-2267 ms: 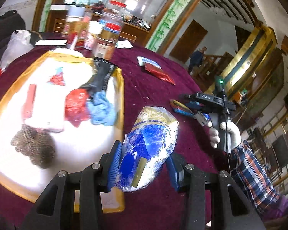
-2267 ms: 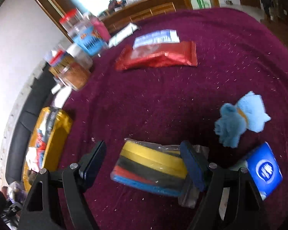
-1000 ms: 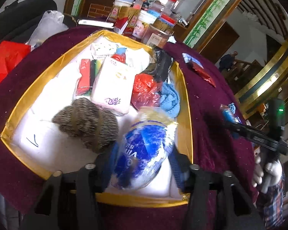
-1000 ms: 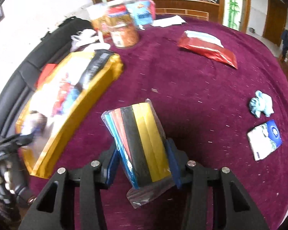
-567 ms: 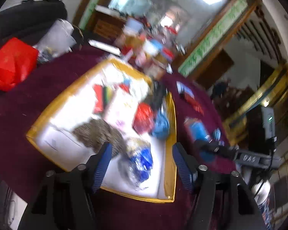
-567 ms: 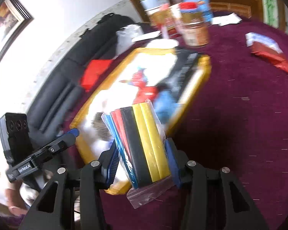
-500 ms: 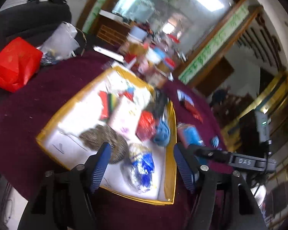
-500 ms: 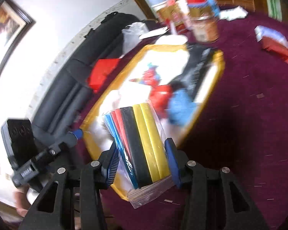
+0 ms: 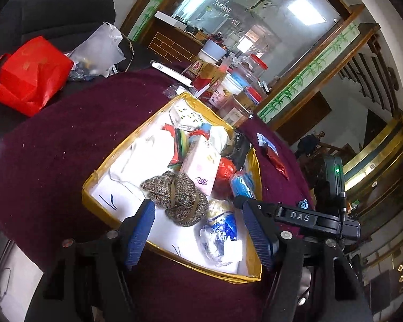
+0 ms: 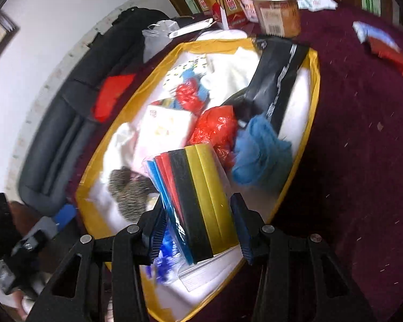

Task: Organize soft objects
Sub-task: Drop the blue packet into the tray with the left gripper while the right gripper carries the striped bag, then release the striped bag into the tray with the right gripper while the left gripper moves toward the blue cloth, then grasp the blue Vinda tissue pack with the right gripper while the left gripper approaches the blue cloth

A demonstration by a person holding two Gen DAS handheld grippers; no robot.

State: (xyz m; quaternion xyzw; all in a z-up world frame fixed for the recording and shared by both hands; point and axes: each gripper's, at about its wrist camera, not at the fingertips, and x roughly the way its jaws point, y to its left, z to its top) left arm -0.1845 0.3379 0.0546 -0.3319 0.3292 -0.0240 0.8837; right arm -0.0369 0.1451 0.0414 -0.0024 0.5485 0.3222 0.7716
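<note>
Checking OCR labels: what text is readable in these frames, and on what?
"DAS": white letters on the right gripper, seen in the left wrist view.
Blue foil bag in the gold box: white lettering, too crumpled to read.
Pink tissue pack: small mark, unreadable.
Jars and cartons: labels too blurred.

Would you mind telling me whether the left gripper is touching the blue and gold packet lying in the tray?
Apart. In the left wrist view, the left gripper is open and empty, raised above the blue and gold packet, which lies loose in the yellow tray.
</note>
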